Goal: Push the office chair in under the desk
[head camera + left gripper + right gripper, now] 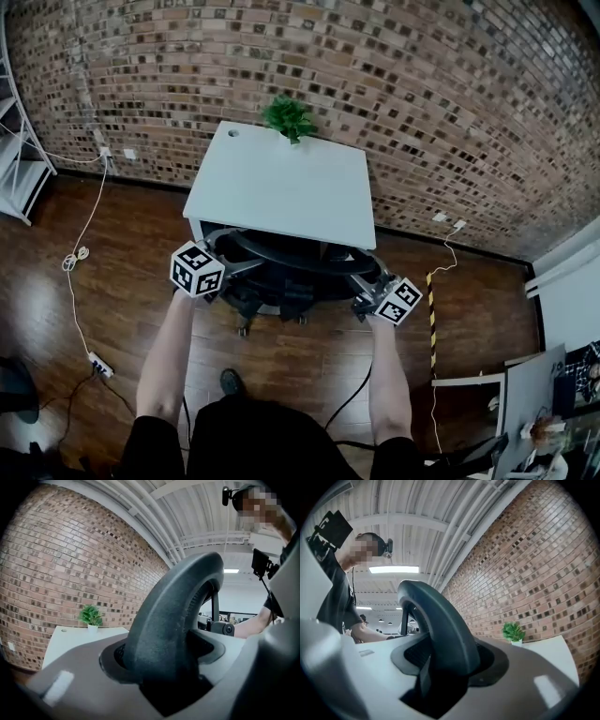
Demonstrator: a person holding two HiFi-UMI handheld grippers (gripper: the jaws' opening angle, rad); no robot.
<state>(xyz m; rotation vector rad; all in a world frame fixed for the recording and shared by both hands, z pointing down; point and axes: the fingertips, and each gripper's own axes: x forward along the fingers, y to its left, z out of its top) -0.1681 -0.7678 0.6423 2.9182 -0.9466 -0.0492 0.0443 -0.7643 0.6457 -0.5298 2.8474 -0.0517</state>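
Fingers (70, 686) of left gripper (246, 268) and right gripper (363, 286) pinch office chair (291, 258); desk (281, 187), plant (289, 117) beyond.

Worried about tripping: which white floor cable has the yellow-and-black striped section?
The right cable, right of the desk; the left cable is plain white, looped, ending at a power strip.

Both arms bare and stretched forward, left arm (169, 349) and right arm (387, 375) well apart; left tongs (244, 269) and right tongs (362, 282) angled inward, each gripping its own end of the office chair backrest (291, 251) rim.
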